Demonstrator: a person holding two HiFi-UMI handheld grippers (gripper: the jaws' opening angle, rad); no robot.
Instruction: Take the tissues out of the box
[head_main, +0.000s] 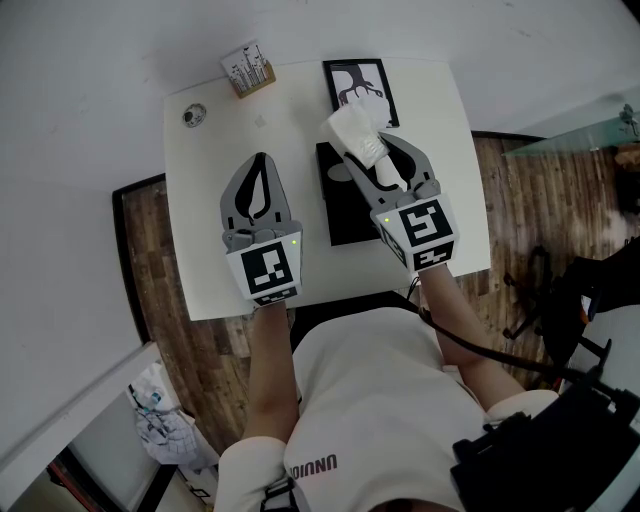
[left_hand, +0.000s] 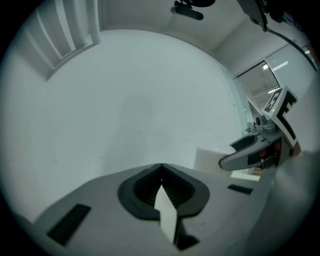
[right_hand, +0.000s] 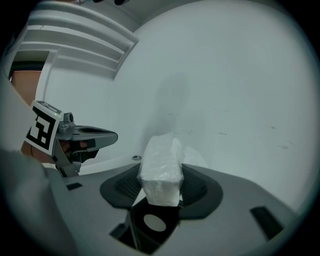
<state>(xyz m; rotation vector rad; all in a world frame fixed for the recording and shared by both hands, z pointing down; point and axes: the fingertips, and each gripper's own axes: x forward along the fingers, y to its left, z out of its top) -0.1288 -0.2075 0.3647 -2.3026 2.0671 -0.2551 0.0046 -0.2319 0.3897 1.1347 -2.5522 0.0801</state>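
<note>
A white pack of tissues is clamped between the jaws of my right gripper, lifted above the open black box that lies on the white table. In the right gripper view the tissue pack fills the gap between the pads, and a black part of the box with a round hole shows under it. My left gripper hovers over the table left of the box, its tips touching and nothing held. In the left gripper view the left gripper is shut at the tip.
A black picture frame lies at the table's far edge behind the box. A small brown card holder and a round metal item sit at the far left. Wooden floor surrounds the small table.
</note>
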